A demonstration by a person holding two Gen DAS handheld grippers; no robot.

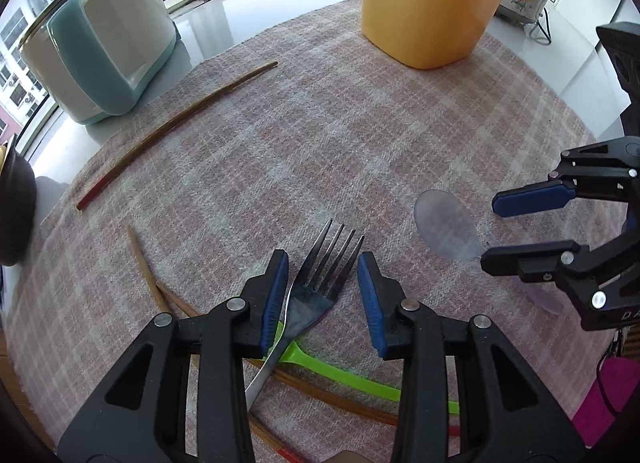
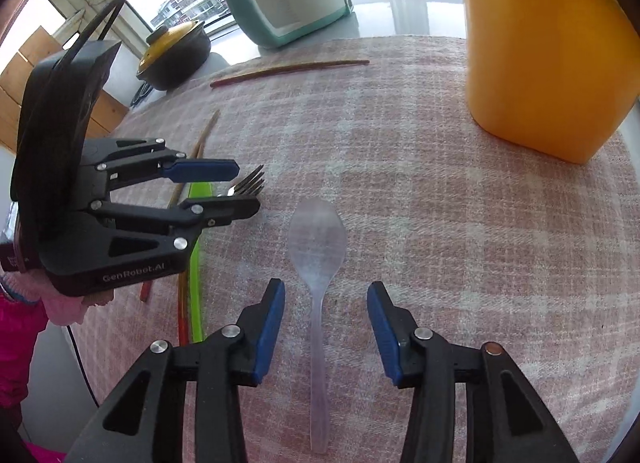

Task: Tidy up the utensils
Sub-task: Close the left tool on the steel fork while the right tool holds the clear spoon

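Fingers spread on both my tools: my left gripper (image 1: 322,259) straddles the metal fork (image 1: 320,279), which lies across a green utensil (image 1: 340,373) and chopsticks (image 1: 340,399), while my right gripper (image 2: 326,295) brackets the clear plastic spoon (image 2: 318,247) (flat on the plaid cloth (image 2: 440,223)). Farther off lies a lone chopstick (image 1: 176,123), then the orange container (image 2: 536,55).

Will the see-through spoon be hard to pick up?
Probably a little. The clear spoon looks like thin plastic, so likely light and bendy. It lies flat on the cloth, so the open right gripper may struggle to get under its slim handle.
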